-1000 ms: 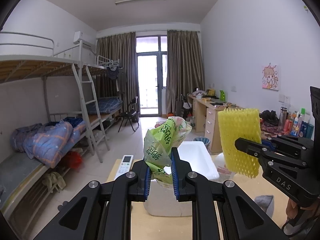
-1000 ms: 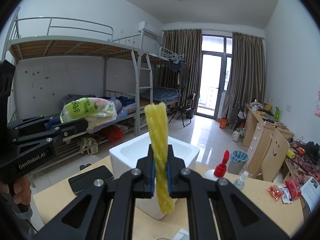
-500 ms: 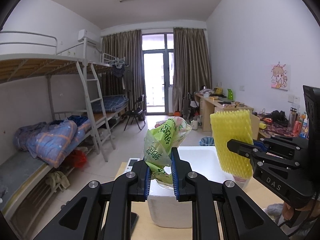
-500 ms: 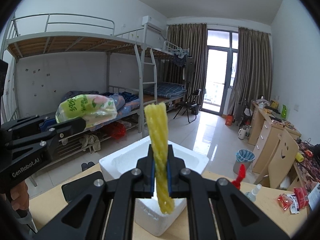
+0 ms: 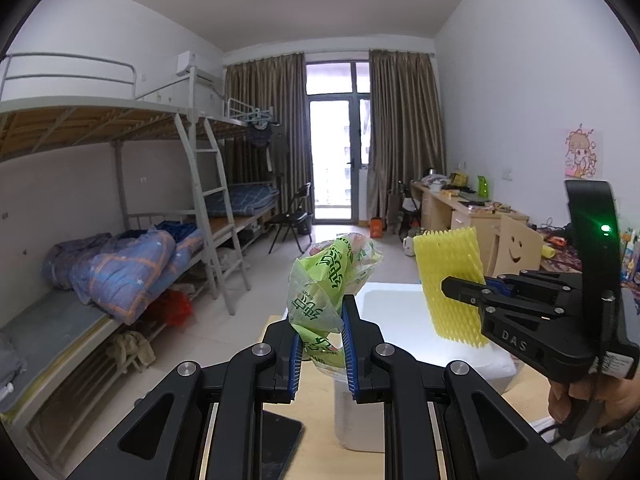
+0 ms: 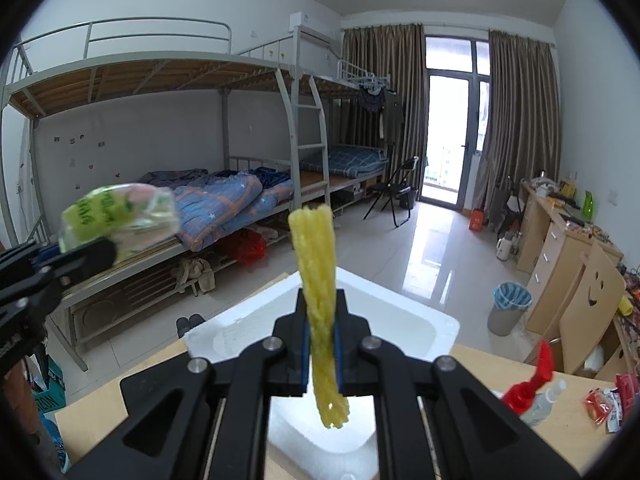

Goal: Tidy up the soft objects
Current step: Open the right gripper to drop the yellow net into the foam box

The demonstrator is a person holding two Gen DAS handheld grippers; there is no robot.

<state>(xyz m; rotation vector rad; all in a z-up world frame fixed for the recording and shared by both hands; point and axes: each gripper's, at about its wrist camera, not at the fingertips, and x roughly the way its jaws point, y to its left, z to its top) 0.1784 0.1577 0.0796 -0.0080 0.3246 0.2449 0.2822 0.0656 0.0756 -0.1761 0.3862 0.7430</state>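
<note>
- As I look along my left tongs (image 5: 320, 344), the jaws are narrowed on a crumpled green bag (image 5: 328, 280), pinched near its bottom so most of it stands above the pads.
- My right tongs (image 6: 321, 346) are nearly closed, clamping a flattened yellow foam net (image 6: 318, 280). Its long axis runs upright, sticking out above and below the pads.
- Both soft things are off the table (image 6: 560, 376), each carried in its own tongs, with neither touching the other.
- Just ahead and below sits the white foam box (image 6: 440, 320), open side up. It lies forward of both tongs, its near rim hidden under the right fingers.
- Of the two, I judge the right tongs to be the nearer: the net's lower end hangs over the box's hollow, while the bag is at the box's left edge.
- My next move, as I judge it, turns on bringing each thing over the opening before I let go.
- Beside the box, a dark phone (image 5: 276, 440) lies on the left, and a red-capped bottle (image 6: 528, 388) stands on the right.
</note>
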